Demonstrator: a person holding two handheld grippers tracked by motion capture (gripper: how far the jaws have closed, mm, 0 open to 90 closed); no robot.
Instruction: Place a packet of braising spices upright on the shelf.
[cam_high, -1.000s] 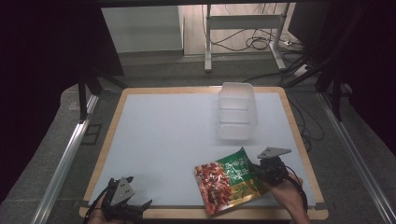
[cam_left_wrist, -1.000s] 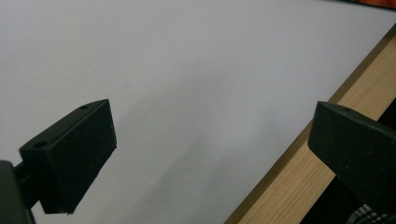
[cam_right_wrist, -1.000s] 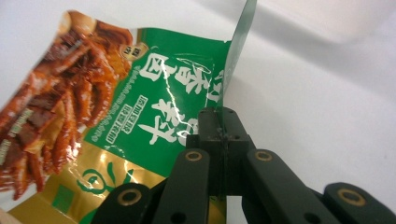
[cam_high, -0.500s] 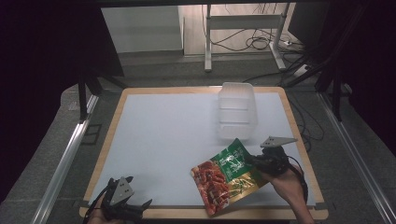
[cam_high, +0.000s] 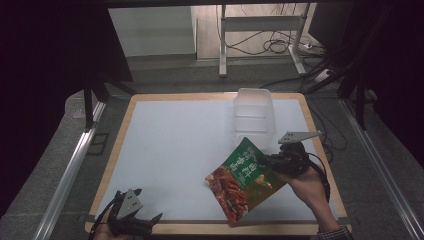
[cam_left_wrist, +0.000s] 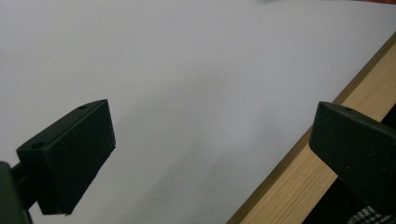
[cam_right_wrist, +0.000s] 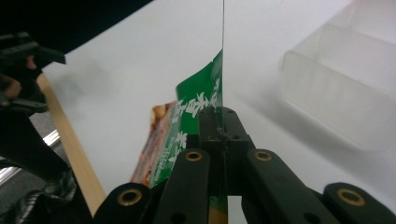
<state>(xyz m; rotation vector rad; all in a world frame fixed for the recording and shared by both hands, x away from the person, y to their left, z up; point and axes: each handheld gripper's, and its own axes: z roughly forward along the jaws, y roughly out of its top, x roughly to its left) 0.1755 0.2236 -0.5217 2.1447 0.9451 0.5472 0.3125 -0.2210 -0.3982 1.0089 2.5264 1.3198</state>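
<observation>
1. Since a second earlier, the right gripper (cam_high: 267, 162) had lifted the pouch (cam_high: 245, 182) off the table (cam_high: 175, 145); the pouch's near-left corner, then resting flat, now hung tilted above the surface. The left gripper (cam_high: 142, 220) had not shifted.
2. The table lay broad and bare to the left and far of the pouch, so there was ample room to swing it.
3. The bin (cam_high: 255, 112), a clear open tub, stood just far of the pouch, slightly left of the right gripper; the coming move looked to turn on carrying the pouch that way.
4. The pouch's long axis ran from near-left to far-right, its far edge close to the bin's near wall.
5. The right gripper was pinched tight on the pouch's right edge (cam_right_wrist: 219, 93).
6. The left gripper rested at the near-left corner, jaws wide with nothing between, well apart from both.
</observation>
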